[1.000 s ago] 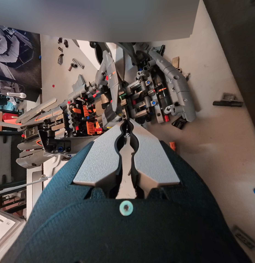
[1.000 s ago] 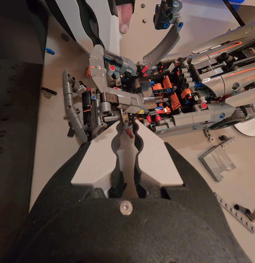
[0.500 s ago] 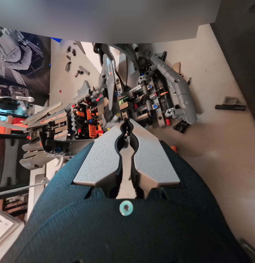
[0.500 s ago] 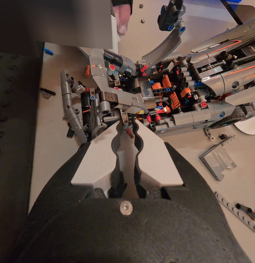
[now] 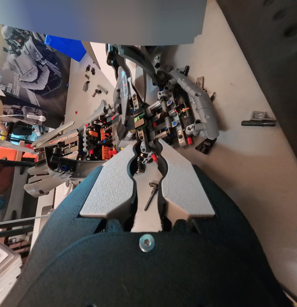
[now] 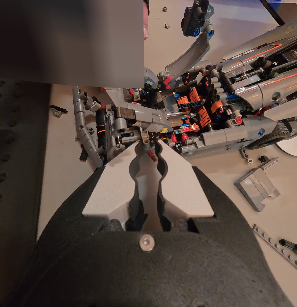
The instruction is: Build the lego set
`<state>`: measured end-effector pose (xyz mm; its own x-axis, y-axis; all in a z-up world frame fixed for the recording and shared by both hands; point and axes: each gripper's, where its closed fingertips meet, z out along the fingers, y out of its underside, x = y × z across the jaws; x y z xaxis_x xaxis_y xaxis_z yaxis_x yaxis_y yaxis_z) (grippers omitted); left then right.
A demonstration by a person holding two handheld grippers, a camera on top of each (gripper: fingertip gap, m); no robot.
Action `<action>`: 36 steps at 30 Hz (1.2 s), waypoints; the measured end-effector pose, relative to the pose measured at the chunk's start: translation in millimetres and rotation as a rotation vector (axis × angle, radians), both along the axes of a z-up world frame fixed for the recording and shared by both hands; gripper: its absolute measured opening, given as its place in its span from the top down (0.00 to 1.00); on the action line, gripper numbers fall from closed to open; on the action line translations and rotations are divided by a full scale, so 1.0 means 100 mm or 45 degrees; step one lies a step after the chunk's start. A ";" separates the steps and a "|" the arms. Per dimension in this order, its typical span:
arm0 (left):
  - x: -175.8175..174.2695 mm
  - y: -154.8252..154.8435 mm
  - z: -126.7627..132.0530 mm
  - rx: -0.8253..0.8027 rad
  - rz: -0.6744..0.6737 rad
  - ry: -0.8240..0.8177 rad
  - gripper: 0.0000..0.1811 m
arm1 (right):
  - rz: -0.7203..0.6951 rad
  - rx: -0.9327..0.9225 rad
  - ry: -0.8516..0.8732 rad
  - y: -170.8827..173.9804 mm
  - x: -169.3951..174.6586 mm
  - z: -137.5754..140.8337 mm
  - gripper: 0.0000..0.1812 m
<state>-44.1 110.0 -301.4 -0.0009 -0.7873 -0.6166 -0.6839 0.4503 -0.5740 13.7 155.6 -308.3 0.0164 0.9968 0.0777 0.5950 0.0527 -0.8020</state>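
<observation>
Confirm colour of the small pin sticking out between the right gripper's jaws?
Red. The pin juts from the model between the right gripper's jaws; clearest in the right wrist view.

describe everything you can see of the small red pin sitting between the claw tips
The red pin is a short glossy plastic peg with a ridged collar. It juts from a grey connector at the near edge of the lego car, tilted toward the camera, its free end darker. It lies in the gap of the open right claw, near the right finger; contact is unclear.

Glossy plastic model (image 6: 186, 116); matt table (image 6: 64, 166); tool (image 5: 147, 149) seemingly grainy plastic.
</observation>
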 end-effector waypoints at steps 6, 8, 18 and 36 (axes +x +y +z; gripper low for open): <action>0.06 -0.04 -0.05 0.055 -0.010 0.050 0.87 | -0.001 -0.004 0.002 0.00 0.00 0.00 0.94; 0.06 -0.04 -0.05 0.078 -0.011 0.070 0.87 | -0.001 -0.004 0.002 -0.01 0.00 0.00 0.93; 0.11 0.06 -0.06 0.210 0.050 0.084 0.92 | -0.012 -0.013 0.003 0.00 0.00 0.00 0.92; 0.12 0.16 -0.07 0.268 0.187 0.137 0.99 | -0.033 -0.036 -0.013 -0.01 0.00 -0.01 0.93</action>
<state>-32.6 126.4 -308.0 0.0294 -0.6386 -0.7690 -0.8028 0.4433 -0.3989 14.1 155.0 -309.7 0.0420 0.9979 0.0497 0.6043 0.0143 -0.7966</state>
